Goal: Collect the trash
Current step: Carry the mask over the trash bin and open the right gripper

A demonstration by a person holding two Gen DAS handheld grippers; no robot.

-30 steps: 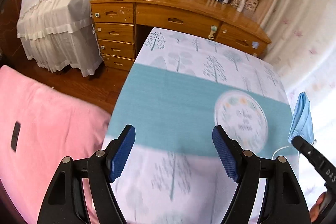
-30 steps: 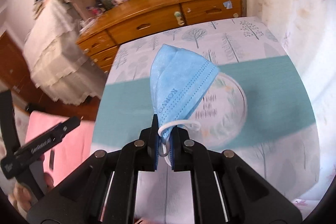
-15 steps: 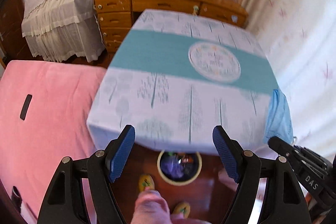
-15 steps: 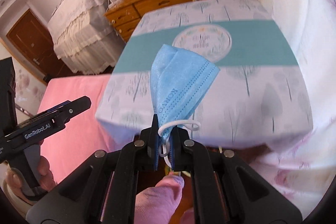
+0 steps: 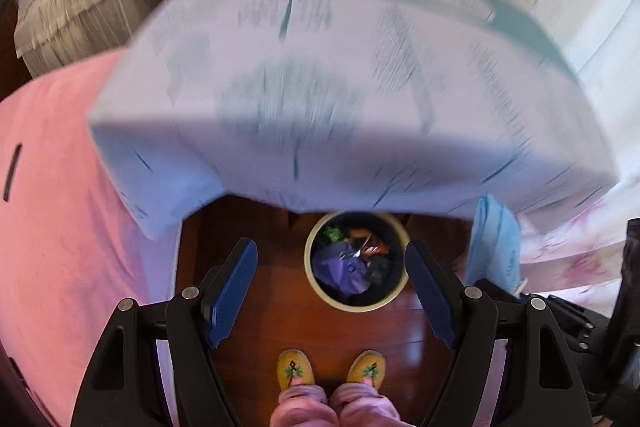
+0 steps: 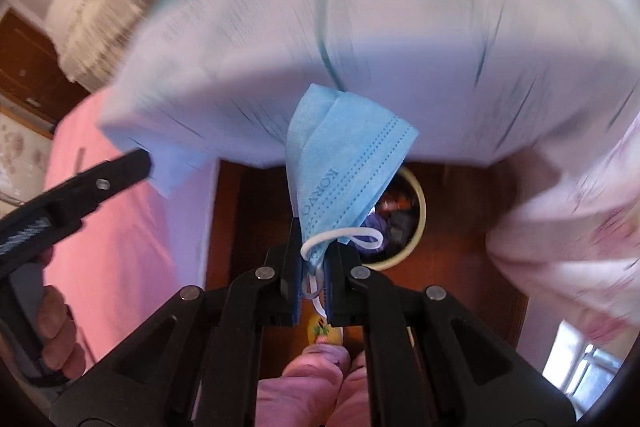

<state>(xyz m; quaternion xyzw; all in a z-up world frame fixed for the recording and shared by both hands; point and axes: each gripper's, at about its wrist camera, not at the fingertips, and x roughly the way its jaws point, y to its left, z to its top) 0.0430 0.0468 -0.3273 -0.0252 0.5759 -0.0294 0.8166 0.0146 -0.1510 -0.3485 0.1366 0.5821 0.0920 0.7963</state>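
Pinching blue mask (image 6: 340,167), right claw (image 6: 313,275)

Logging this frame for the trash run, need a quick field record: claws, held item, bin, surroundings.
right claw: shut on the blue face mask, pinched at its lower corner by the white ear loop
left claw: open, nothing between the pads
trash bin: round, cream rim, on the dark wood floor at the table's near edge, already holding wrappers and purple trash
mask vs bin: mask hangs free, not in the bin
table: covered by a tree-print cloth, blurred
person: yellow slippers below the bin
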